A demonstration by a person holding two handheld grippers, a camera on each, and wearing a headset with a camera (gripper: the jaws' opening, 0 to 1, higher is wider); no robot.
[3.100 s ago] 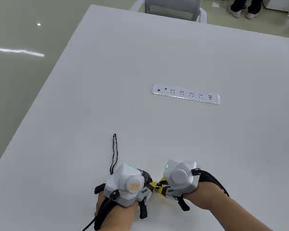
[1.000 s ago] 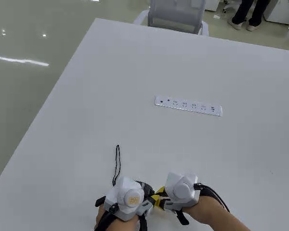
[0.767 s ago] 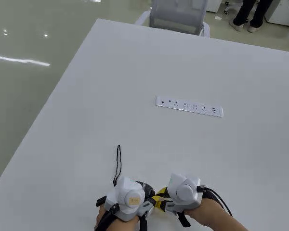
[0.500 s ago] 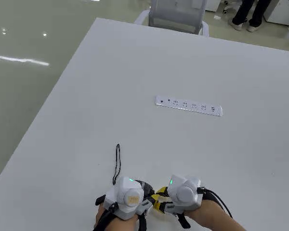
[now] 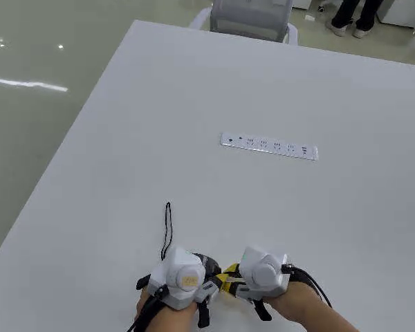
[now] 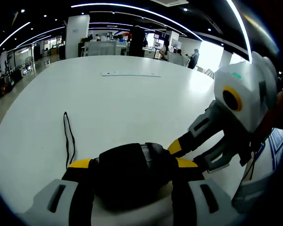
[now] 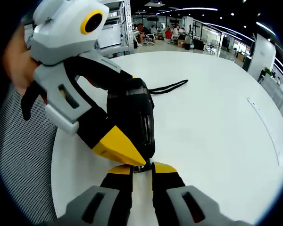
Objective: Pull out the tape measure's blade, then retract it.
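Two grippers meet at the near edge of the white counter (image 5: 194, 104). The fingers of the left gripper (image 6: 132, 165) are closed on the black tape measure (image 6: 132, 174), one yellow tip on each side of the case. The case sits low over the counter; contact with the surface cannot be confirmed.

In the right gripper view, the fingers of the right gripper (image 7: 137, 168) are drawn almost together and pinch the small metal blade hook (image 7: 142, 165) at the mouth of the case. The hook lies just beside the case, and no length of blade shows between them.

The black wrist cord (image 5: 167, 228) runs from the tape measure away from the person and lies flat on the counter.

A white power strip (image 5: 268, 146) lies well apart from the grippers, near the middle of the counter. A grey chair (image 5: 249, 14) stands at the far edge.
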